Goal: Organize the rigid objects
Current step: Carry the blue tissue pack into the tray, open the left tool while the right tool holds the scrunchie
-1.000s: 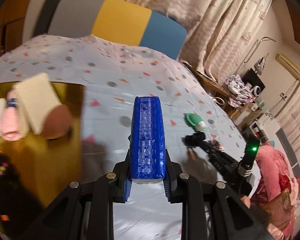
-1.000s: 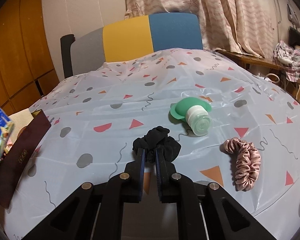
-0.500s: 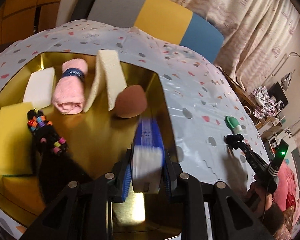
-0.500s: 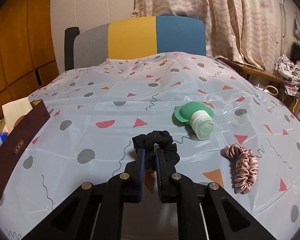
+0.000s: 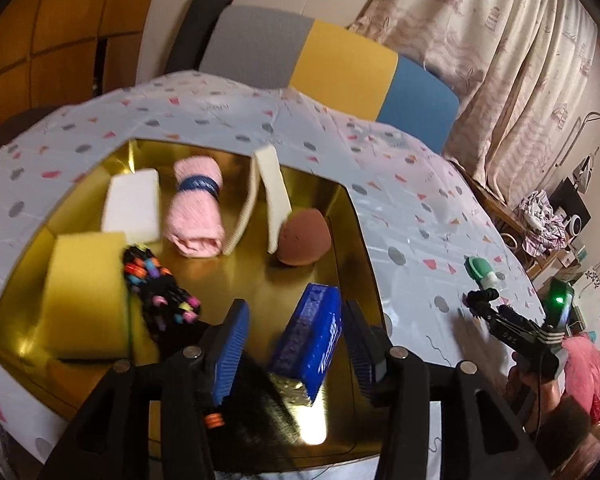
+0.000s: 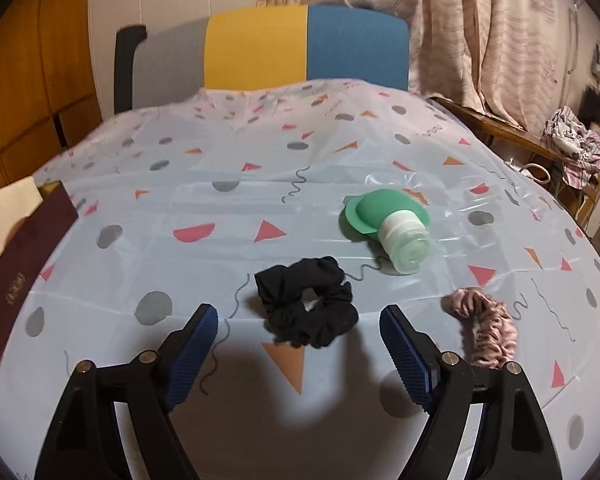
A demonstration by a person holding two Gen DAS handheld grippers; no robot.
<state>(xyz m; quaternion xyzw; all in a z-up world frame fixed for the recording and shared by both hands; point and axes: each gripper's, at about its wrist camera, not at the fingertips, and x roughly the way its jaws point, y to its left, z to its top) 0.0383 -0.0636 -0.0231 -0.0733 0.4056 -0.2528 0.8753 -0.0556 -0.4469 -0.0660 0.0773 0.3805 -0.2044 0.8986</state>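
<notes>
Over the gold tray, the left gripper is opening its jaws; the blue packet stands tilted between the pads, touching neither, its lower end on the tray's floor near the brown egg-shaped sponge. The right gripper is also opening, released, with the black scrunchie lying on the patterned tablecloth just beyond its fingertips, well apart from the tray.
</notes>
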